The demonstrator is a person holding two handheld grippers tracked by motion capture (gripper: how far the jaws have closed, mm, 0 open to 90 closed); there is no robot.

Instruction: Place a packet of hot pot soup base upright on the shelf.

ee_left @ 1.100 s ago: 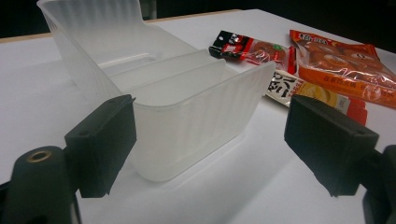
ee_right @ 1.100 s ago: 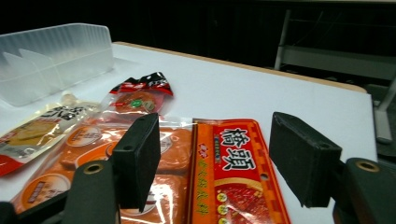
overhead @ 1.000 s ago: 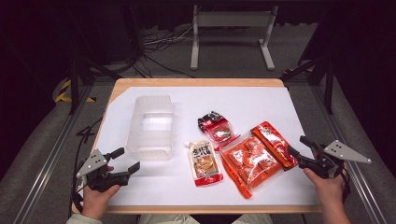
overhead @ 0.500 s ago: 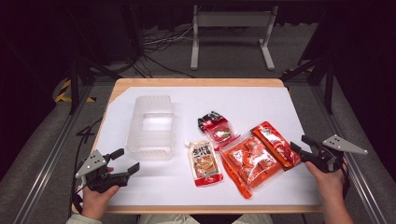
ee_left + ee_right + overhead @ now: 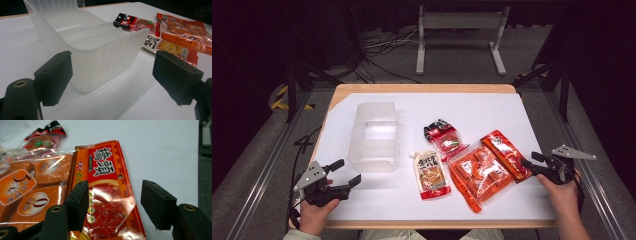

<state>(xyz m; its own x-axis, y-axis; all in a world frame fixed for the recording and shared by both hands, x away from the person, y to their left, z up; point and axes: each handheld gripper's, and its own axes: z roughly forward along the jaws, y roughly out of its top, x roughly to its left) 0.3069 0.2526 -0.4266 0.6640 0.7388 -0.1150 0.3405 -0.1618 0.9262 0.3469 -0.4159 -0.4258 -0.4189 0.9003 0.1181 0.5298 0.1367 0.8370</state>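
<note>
**Both grippers open and empty at the near edge of the desk**

The left gripper (image 5: 343,178) has its jaws spread wide with nothing between them; in the left gripper view they frame the near end of the clear plastic bin (image 5: 100,50) without touching it. The left hand (image 5: 314,215) holds it low over the desk's near-left corner, jaws pointing toward the middle of the desk.

The right gripper (image 5: 531,163) also has its jaws well apart and grips nothing. In the right gripper view the jaws sit just over the near end of the narrow red packet (image 5: 107,195), the left jaw above its printed face and the right jaw over bare white surface beside its edge; whether either jaw touches the packet cannot be told. The right hand (image 5: 562,192) comes in at the near-right corner, the gripper aimed leftward.

The bin stands upright and empty left of centre on the white desk (image 5: 512,110), ribbed and translucent. The narrow red packet lies flat toward the right edge, overlapping the large orange bag (image 5: 479,175) of wrapped pieces. A small yellow-and-red pouch (image 5: 430,175) lies near the middle of the near edge, and a dark-topped red packet (image 5: 444,137) sits just beyond it, toward the centre
</note>
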